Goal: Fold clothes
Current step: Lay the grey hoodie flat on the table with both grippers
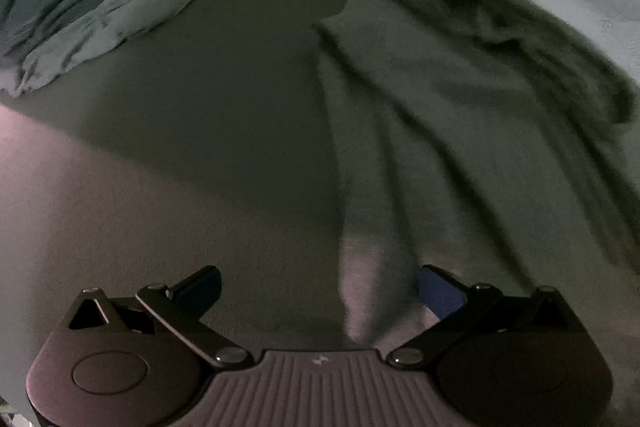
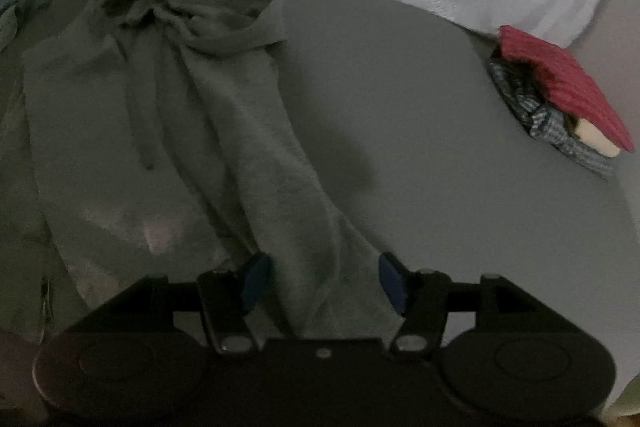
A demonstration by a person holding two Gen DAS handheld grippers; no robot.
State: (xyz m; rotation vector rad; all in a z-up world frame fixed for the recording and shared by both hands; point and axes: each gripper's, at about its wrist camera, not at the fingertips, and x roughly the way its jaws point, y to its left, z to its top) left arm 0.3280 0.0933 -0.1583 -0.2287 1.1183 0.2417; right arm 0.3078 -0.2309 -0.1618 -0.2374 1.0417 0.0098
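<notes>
One grey garment [image 2: 168, 115] lies unfolded mid-table [image 2: 440, 167]; I judge folding barely begun. My left gripper [image 1: 318, 291] and right gripper [image 2: 320, 279] are spread wide, gripping nothing.

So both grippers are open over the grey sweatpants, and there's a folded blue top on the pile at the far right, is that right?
Not quite: the folded top on the pile at the far right is red, not blue, as the right wrist view shows. The rest holds: the left gripper and right gripper are both open over the grey sweatpants.
</notes>
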